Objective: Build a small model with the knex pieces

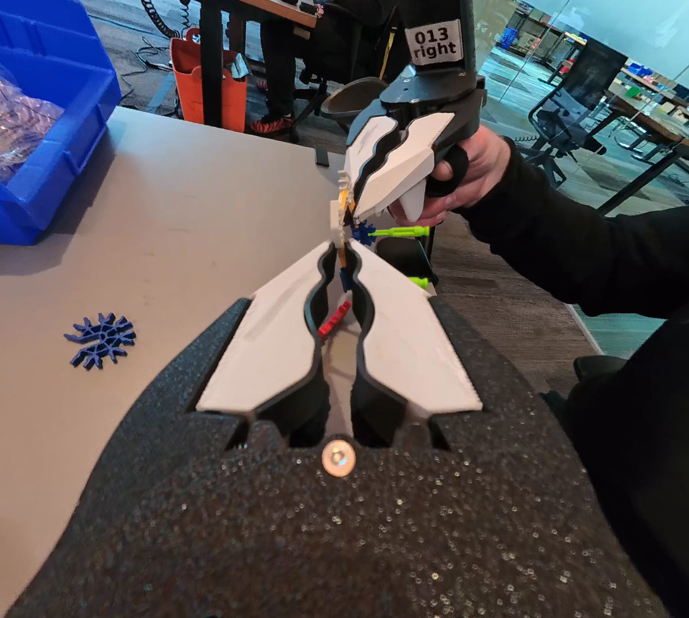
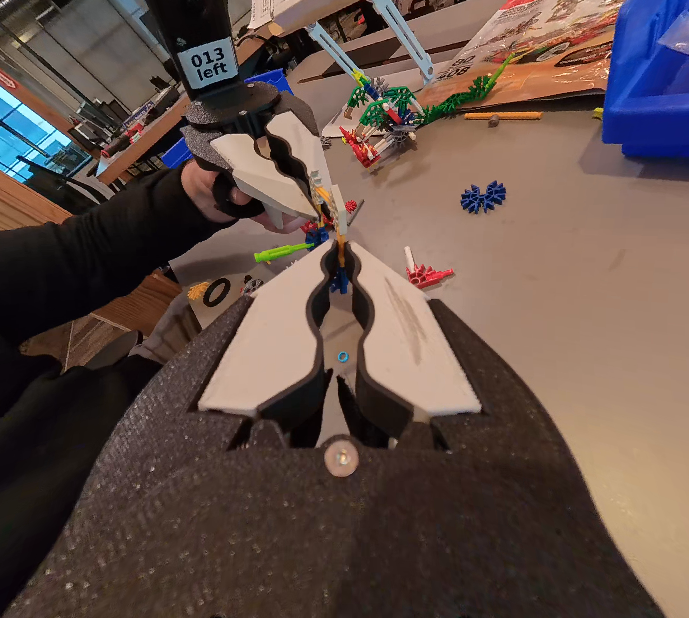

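Observation:
Both grippers hold one small construction-toy assembly above the grey table. It has a yellow rod, a white connector, blue connectors and a green rod that sticks out sideways. My left gripper is shut on the yellow rod's lower part. My right gripper is shut on the same assembly from the other side. It also shows in the left wrist view, and the left gripper shows in the right wrist view. The fingertips nearly meet.
A blue snowflake connector lies left, near a blue bin. In the right wrist view are a blue double connector, a red connector with a white rod, a built model, a packaging bag, a black tyre and another blue bin. The tips of both grippers are at nearly the same place.

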